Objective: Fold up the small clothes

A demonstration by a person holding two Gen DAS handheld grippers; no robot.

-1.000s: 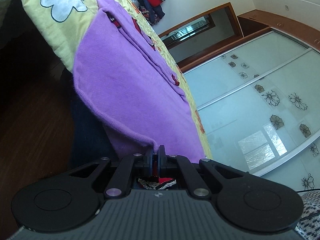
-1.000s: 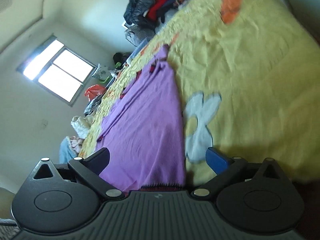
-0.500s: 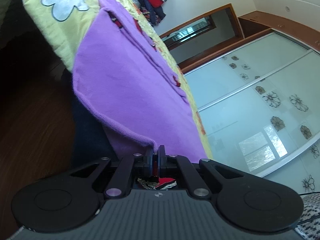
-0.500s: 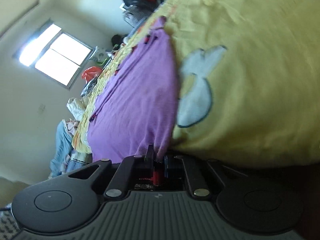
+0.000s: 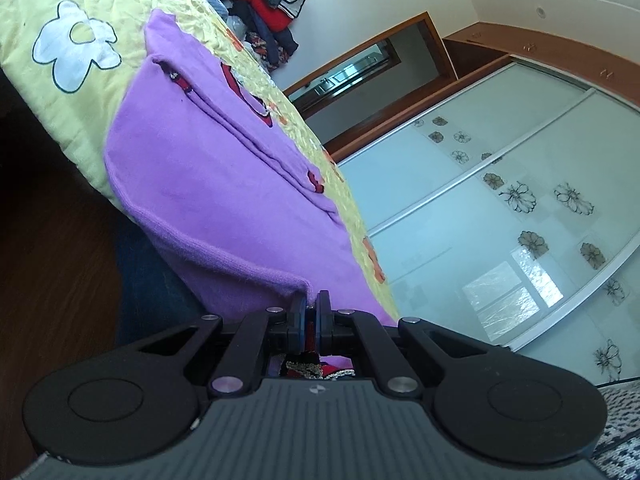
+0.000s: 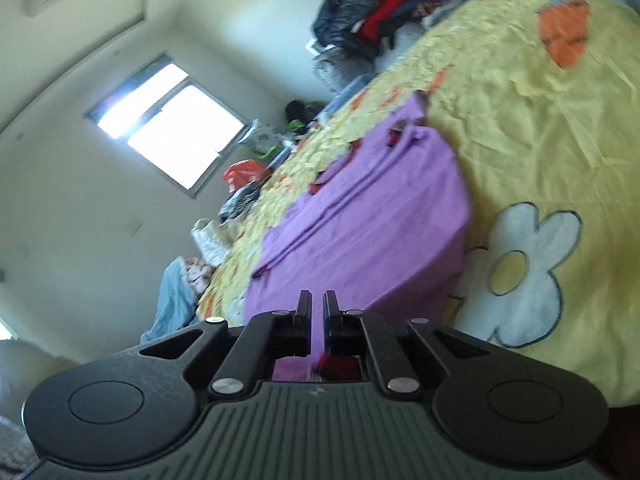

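1. Clearly, I can read no writing or label anywhere.
2. My left gripper (image 5: 309, 303) pinches a corner of the soft knitted purple garment (image 5: 208, 184).
3. My right gripper (image 6: 317, 303) is pressed onto its other hem corner.
4. It lies on the wrinkled yellow bedspread (image 6: 532, 128) with flower patches.

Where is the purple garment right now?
The purple garment lies on the yellow quilt at the bed's near edge, beside a white flower patch, its near hem pinched by the left gripper and the right gripper.
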